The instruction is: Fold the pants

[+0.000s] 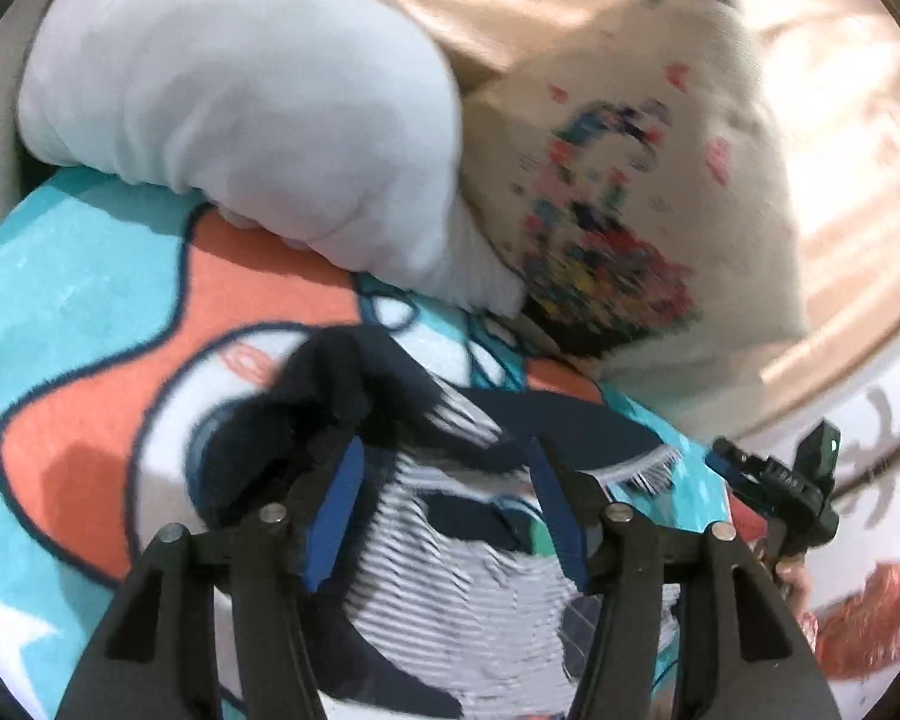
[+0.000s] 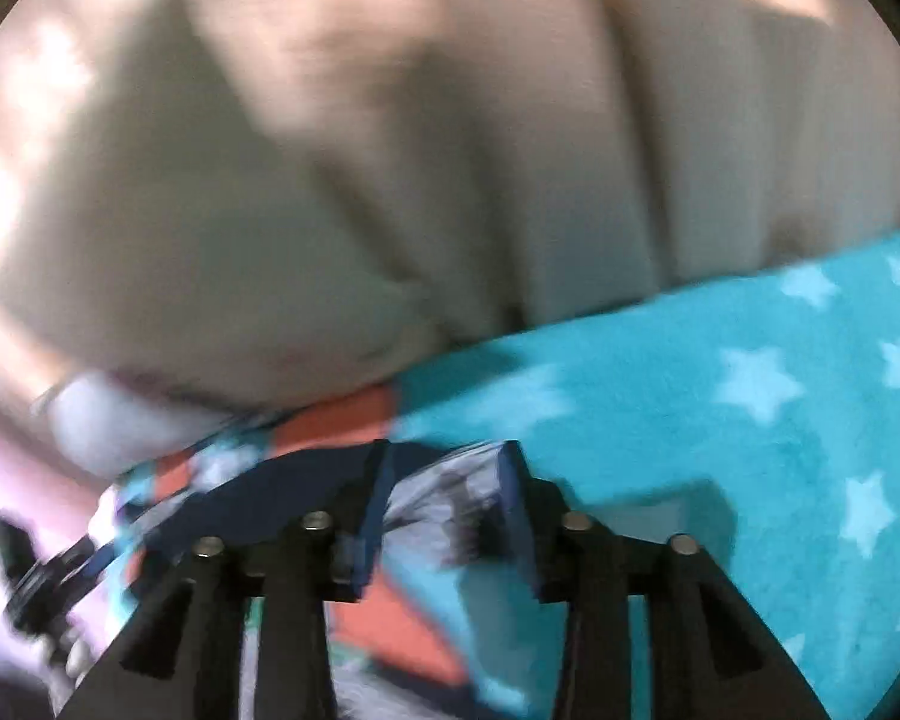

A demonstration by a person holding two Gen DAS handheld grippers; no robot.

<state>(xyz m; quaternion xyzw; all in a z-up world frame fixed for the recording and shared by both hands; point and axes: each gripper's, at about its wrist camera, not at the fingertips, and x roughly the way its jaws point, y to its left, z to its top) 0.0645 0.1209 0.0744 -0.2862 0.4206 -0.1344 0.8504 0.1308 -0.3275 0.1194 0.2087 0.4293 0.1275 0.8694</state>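
Spread over my starry blanket [image 2: 750, 360], the striped pants [image 1: 450, 570] lie just under both half-open, empty claws, the left gripper [image 1: 444, 450] nearer than the right gripper [image 2: 444, 450]

left wrist view: looks forward and downward over the left gripper [image 1: 444, 450], close above the blanket [image 1: 78, 300]; pillows beyond.
right wrist view: same close tilt over the right gripper [image 2: 444, 456].
shared: blanket, striped pants [image 1: 450, 588].

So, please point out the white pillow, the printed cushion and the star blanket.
white pillow [image 1: 240, 120], left wrist view, its middle.
printed cushion [image 1: 618, 228], left wrist view, its colourful print.
star blanket [image 2: 720, 420], right wrist view, its turquoise starred part.
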